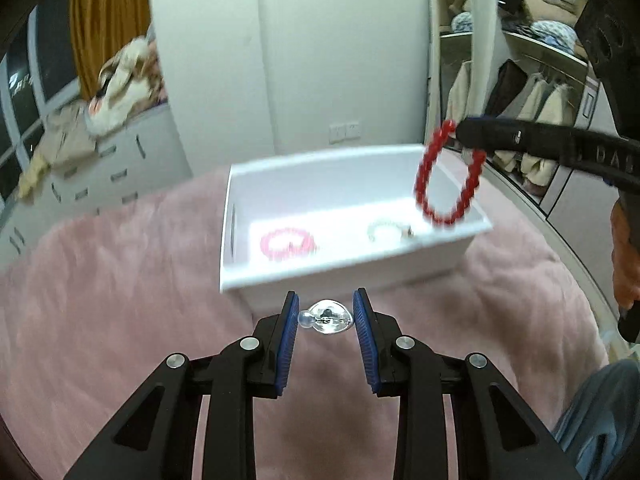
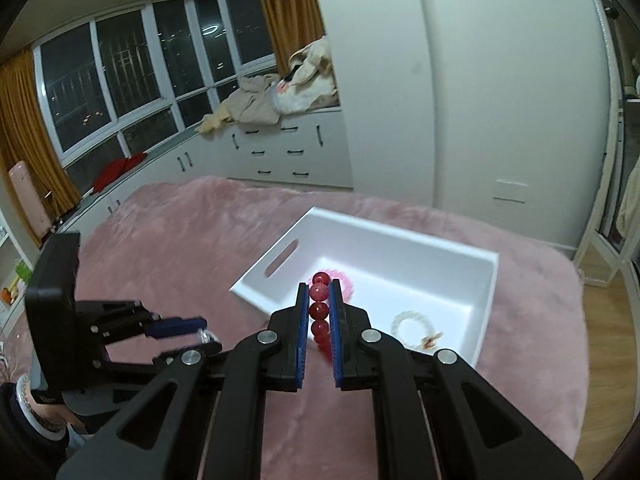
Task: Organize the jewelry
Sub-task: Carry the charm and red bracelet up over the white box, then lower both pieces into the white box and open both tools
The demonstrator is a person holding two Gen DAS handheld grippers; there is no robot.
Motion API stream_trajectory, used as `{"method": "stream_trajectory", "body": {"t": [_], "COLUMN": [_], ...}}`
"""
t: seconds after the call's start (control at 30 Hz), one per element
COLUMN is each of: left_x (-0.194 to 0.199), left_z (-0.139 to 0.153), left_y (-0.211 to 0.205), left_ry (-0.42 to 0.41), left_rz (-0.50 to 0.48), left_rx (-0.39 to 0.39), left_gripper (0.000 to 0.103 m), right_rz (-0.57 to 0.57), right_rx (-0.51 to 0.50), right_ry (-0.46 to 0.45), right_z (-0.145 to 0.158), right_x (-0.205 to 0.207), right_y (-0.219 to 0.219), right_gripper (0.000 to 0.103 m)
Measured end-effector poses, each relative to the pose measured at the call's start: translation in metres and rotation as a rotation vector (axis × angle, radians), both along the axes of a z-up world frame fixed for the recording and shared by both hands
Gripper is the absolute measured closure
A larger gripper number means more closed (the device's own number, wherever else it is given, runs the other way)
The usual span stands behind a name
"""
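Observation:
A white box stands on the pink blanket. A pink bead bracelet and a clear bead bracelet lie inside it. My right gripper is shut on a red bead bracelet, which hangs over the box's right side in the left wrist view. My left gripper holds a clear crystal piece between its pads, just in front of the box; it also shows in the right wrist view.
The pink blanket covers the bed. White drawers with heaped clothes stand under the window. An open wardrobe is at the right. The person's arm is at the far right.

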State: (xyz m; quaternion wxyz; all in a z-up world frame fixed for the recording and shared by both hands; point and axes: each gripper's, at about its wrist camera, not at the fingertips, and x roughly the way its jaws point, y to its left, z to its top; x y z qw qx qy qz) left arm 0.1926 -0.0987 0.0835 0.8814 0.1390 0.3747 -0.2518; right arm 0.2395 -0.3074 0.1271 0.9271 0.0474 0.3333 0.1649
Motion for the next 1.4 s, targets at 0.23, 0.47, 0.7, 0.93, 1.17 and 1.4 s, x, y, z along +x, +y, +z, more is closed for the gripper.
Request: {"method": "stream_trajectory", "body": {"t": [0.23,0.47,0.7,0.93,1.17,1.4], "left_x": [0.034,0.074,0.127,0.165,0.188,0.197], "left_z": [0.03,0.037,0.016,-0.024,-0.068,-0.104], "left_y": [-0.026,-0.043,-0.058,-0.072,-0.085,-0.094], "left_ry": [-0.049,-0.06,-0.008,0.086,0.156,0.191], "left_rz": [-0.037,-0.024,0.019,0.056,0.083,0.103], "left_rx": [0.022,0.052,0.093,0.137,0.211,0.294], "left_gripper": [0.07,0.07,0.07,0.07,0.07,0.069], "right_rz": [-0.026,-0.044,-0.057,-0.069,-0.079,-0.086], "right_rx": [-0.036,-0.061,-0.088,-0.083,-0.077,-0.096], "right_ry": [-0.027,-0.03,0.028,0.124,0.266,0.368], "right_z": [0.013,0.013,-0.008,-0.041,-0.091,-0.132], "right_x": [0.012,0.03,0.063,0.093,0.126,0.145], "right_y": [-0.013,-0.026,-0.033,-0.039,-0.038,-0.035], "right_gripper": [0.093,0.093,0.093,0.093,0.093,0.093]}}
